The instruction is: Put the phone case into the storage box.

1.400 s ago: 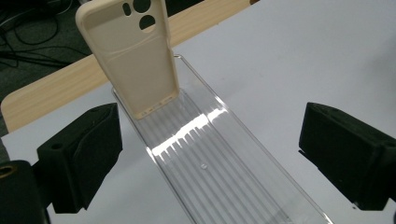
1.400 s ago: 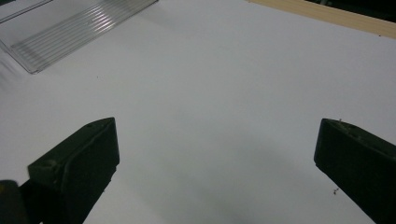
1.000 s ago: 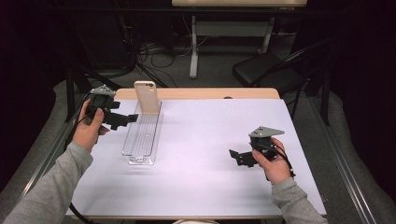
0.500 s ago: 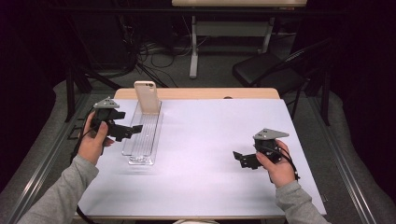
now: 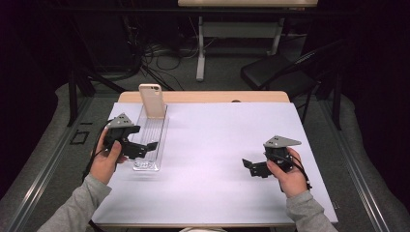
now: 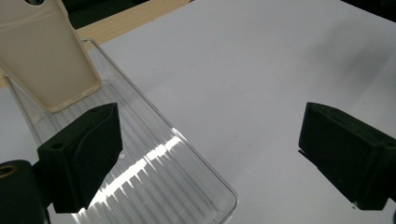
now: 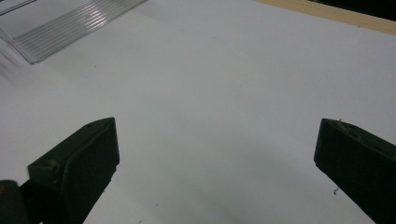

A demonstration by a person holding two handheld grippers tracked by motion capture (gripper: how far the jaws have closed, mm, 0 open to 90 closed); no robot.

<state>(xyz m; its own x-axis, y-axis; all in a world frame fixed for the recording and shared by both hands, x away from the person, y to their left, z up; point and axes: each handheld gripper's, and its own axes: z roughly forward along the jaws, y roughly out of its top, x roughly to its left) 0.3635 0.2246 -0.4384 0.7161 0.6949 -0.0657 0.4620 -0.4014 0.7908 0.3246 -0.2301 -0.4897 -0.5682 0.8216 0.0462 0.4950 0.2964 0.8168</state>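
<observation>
1. Since the earlier frame, the left gripper (image 5: 145, 146) has come down toward 6 o'clock beside the rack; its jaws stand apart, holding nothing.
2. The clear ribbed plastic rack (image 5: 151, 140) lies at 10 o'clock, a cream phone (image 5: 152, 100) upright in its far end.
3. The right gripper (image 5: 250, 166), jaws apart, hovers at 4 o'clock over bare white table (image 5: 217, 135).

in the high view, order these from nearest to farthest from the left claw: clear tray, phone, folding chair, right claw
1. Clear tray: right at the left claw, whose tips reach over its near half.
2. Phone: standing at the tray's far end, beyond the claw.
3. Right claw: across the white table, on its right side.
4. Folding chair: off the table, far right on the floor.
</observation>
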